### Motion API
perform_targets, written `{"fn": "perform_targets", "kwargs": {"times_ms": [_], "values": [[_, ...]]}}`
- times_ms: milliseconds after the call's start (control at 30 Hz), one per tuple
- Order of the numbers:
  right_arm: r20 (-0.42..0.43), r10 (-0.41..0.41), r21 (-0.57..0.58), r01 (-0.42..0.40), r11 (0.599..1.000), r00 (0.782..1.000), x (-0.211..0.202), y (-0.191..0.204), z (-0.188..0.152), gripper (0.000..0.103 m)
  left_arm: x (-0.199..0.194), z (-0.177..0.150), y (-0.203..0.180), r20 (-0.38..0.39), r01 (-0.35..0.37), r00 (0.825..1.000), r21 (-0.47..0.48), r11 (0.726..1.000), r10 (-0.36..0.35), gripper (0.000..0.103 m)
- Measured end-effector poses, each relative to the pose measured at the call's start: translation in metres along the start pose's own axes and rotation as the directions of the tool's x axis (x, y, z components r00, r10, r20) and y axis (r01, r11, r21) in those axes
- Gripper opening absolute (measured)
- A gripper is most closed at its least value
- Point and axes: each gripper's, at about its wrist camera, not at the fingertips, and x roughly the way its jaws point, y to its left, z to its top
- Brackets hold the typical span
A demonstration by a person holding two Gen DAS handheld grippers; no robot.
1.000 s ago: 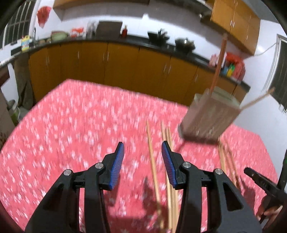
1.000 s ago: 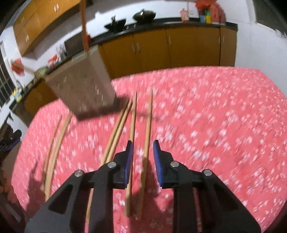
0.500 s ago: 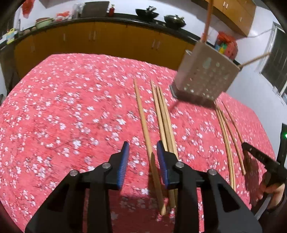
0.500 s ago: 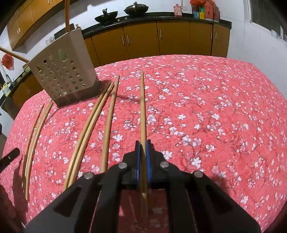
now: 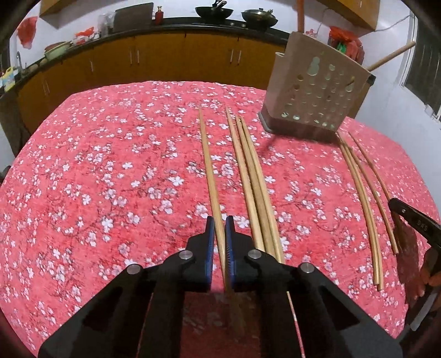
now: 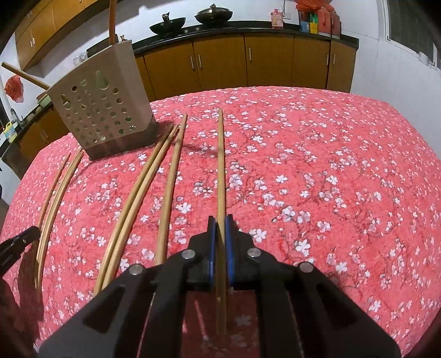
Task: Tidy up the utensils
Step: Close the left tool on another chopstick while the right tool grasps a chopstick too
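Several wooden chopsticks lie side by side on the red flowered tablecloth [image 5: 110, 170]. In the left wrist view my left gripper [image 5: 219, 220] is shut on the near part of the leftmost chopstick [image 5: 209, 170], with three more chopsticks [image 5: 250, 176] just right of it. In the right wrist view my right gripper [image 6: 220, 219] is shut on the rightmost chopstick [image 6: 220, 165], which runs between the blue pads [image 6: 211, 247]. The beige perforated utensil holder [image 5: 314, 93] [image 6: 102, 110] stands upright at the far ends of the chopsticks, with sticks poking out of it.
Three thin curved sticks [image 5: 363, 198] [image 6: 55, 192] lie beyond the holder's side, near a black gripper tip and hand at the frame edge [image 5: 413, 223] [image 6: 16, 245]. Kitchen cabinets and a counter with woks [image 5: 215, 11] run behind the table.
My left gripper came down over the leftmost chopstick and its jaws closed onto it. My right gripper closed on its chopstick early on and has stayed put since.
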Motion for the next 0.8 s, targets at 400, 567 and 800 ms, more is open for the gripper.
{"fn": "perform_targets", "kwargs": {"times_ms": [400, 567, 800], "values": [[0.001, -0.017, 0.007, 0.017, 1.000, 1.000, 0.012, -0.007, 0.015, 0.008, 0.017, 0.024, 0.025, 0.012, -0.054, 0.998, -0.030, 0.998, 0.054, 0.009], [0.001, -0.017, 0.007, 0.017, 1.000, 1.000, 0.014, -0.009, 0.017, 0.008, 0.015, 0.023, 0.027, 0.014, -0.045, 0.999, -0.042, 0.998, 0.046, 0.009], [0.002, 0.001, 0.022, -0.001, 1.000, 1.000, 0.014, -0.011, 0.018, 0.008, 0.012, 0.021, 0.039, 0.024, 0.017, 1.000, -0.116, 0.993, -0.014, 0.009]]}}
